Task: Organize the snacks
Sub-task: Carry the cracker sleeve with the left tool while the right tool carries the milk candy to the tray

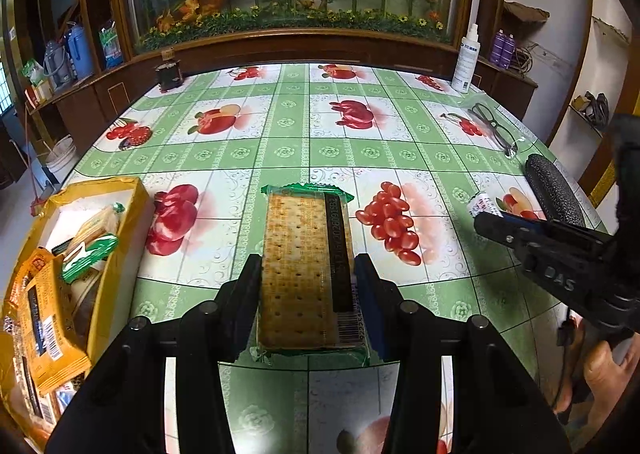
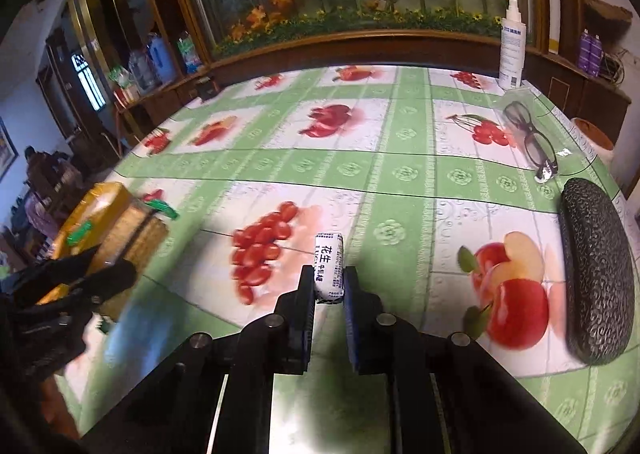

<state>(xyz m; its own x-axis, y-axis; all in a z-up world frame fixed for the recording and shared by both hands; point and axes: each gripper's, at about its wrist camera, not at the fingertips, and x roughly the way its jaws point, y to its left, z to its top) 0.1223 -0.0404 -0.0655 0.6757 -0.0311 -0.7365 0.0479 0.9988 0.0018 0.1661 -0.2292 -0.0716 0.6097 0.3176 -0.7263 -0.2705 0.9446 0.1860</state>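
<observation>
My left gripper (image 1: 308, 266) is shut on a cracker pack (image 1: 306, 254) in clear wrap with green ends, held lengthwise above the table. To its left stands a yellow box (image 1: 120, 214) holding several snack packs. My right gripper (image 2: 328, 274) is shut on a small white candy (image 2: 330, 266) with dark printed characters, just above the tablecloth. In the left wrist view the right gripper (image 1: 486, 218) comes in from the right with the white candy (image 1: 484, 204) at its tip. In the right wrist view the left gripper (image 2: 100, 266), the cracker pack (image 2: 136, 230) and the yellow box (image 2: 104, 202) appear blurred at left.
A green tablecloth with fruit prints (image 1: 320, 150) covers the table. A black glasses case (image 2: 596, 270) lies at the right edge, eyeglasses (image 2: 532, 138) behind it, a white spray bottle (image 2: 512, 46) at the back right. A small dark box (image 1: 168, 74) stands at the back left.
</observation>
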